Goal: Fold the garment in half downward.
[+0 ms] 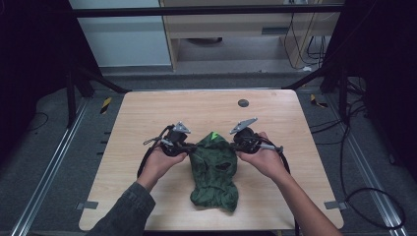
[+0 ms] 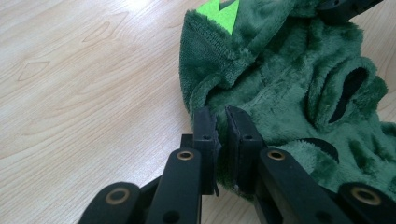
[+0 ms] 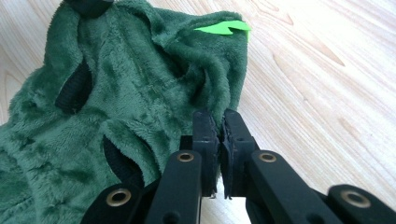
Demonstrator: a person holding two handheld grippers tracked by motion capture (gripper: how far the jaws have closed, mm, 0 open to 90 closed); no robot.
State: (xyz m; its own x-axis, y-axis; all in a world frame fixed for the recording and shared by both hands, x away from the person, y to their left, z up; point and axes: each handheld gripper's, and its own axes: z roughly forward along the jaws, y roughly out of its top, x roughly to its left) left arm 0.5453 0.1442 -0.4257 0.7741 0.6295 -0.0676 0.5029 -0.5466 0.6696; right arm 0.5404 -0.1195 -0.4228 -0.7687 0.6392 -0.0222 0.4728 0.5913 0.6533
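Two claws pinch the green fleece garment [image 1: 214,169]: left claw [image 2: 223,126] and right claw [image 3: 220,127] clamped on opposite edges; I should pull evenly, keeping it flat

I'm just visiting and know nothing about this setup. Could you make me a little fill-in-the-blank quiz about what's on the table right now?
1. The fuzzy garment lying on the table is dark ____ in colour.
2. The left gripper and the right gripper are each ____ on an edge of the garment.
3. Near the garment's far end sits a bright green ____-shaped patch.
4. The small dark round spot lies near the table's ____ edge.

Missing words: green; shut; zigzag; far
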